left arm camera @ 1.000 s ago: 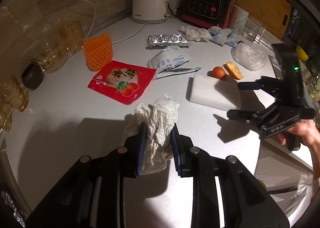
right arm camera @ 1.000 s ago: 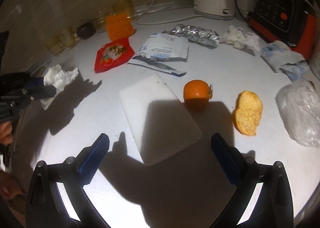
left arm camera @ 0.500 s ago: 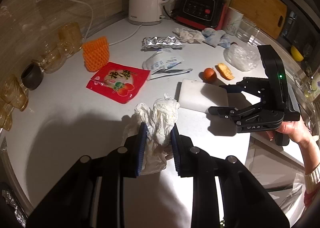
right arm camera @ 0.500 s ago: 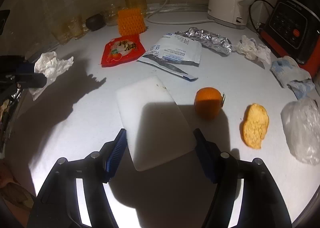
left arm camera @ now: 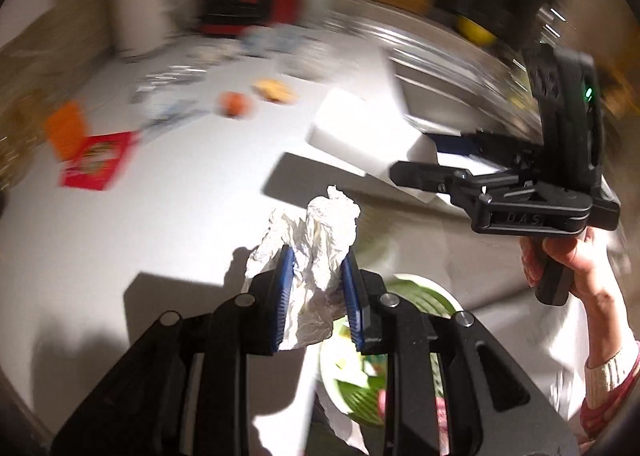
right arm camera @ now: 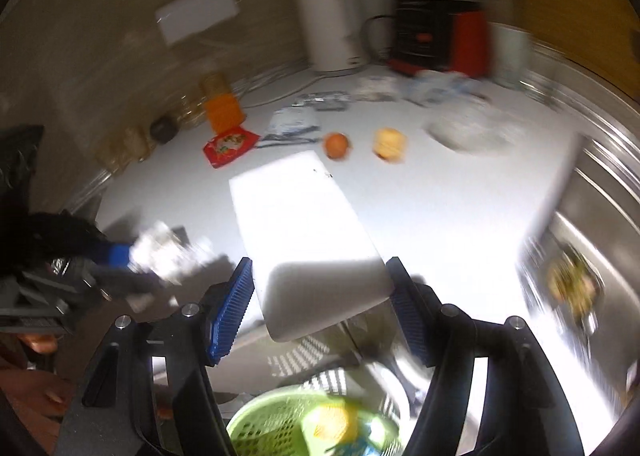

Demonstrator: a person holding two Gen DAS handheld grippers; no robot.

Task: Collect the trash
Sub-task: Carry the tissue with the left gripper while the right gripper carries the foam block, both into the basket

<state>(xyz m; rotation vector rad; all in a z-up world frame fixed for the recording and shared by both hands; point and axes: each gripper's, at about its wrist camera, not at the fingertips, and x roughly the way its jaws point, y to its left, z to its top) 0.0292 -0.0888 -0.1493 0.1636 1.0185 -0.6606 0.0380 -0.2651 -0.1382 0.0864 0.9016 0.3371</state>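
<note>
My left gripper (left arm camera: 316,288) is shut on a crumpled white tissue (left arm camera: 316,240) and holds it in the air at the counter's front edge, above a green slotted trash basket (left arm camera: 424,296). My right gripper (right arm camera: 320,308) is shut on a white foam block (right arm camera: 304,224) and holds it lifted over the counter edge; the green basket (right arm camera: 280,420) shows below it. The left gripper with the tissue (right arm camera: 160,252) shows blurred at the left of the right wrist view. The right gripper (left arm camera: 424,176) also shows in the left wrist view with the foam block (left arm camera: 360,136).
On the white counter lie a red snack packet (right arm camera: 228,144), an orange foam net (right arm camera: 224,112), a small orange (right arm camera: 336,144), a bread piece (right arm camera: 390,142), a white pouch (right arm camera: 292,122) and a clear bag (right arm camera: 468,132). A kettle (right arm camera: 328,24) and blender base (right arm camera: 436,36) stand behind. A steel sink (right arm camera: 580,256) is right.
Both grippers swung back and right from over the counter to its front edge above the green basket. The right gripper closed on the foam block and lifted it. The left still holds the tissue.
</note>
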